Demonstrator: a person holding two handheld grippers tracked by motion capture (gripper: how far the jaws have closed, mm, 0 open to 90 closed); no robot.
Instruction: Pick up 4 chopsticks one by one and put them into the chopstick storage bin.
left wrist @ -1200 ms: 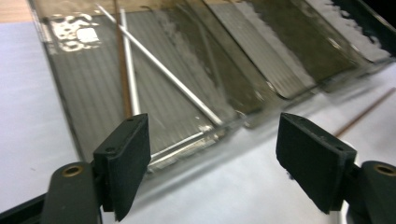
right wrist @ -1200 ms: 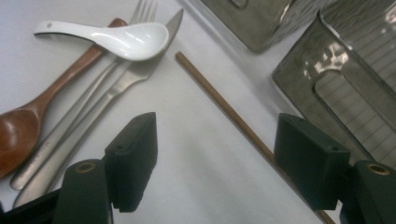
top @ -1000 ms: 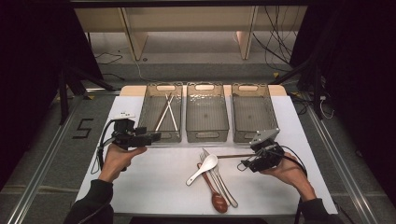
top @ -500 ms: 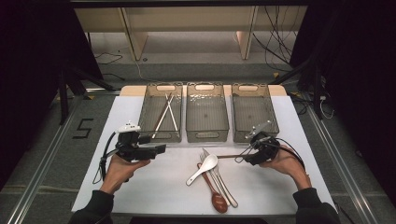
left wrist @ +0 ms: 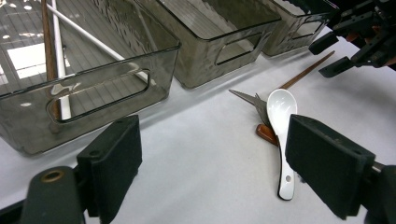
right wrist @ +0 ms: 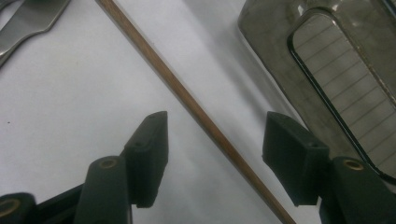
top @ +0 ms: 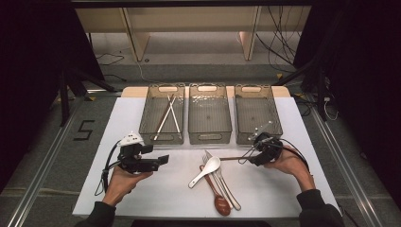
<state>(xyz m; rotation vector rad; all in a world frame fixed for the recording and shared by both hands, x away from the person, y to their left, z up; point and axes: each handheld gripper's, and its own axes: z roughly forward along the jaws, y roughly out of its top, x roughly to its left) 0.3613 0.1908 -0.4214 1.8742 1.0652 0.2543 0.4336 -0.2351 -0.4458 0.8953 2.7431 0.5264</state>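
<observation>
Right claw (right wrist: 212, 135) straddling a brown chopstick (right wrist: 196, 109) that lies flat on the desk (top: 156, 194), just in front of the right-hand bin (top: 257, 116); its jaws, which have just been closing, stand clear of the stick. Left claw (left wrist: 212, 163), wide open and empty, faces the white spoon (left wrist: 282, 126) left of that bin.
</observation>
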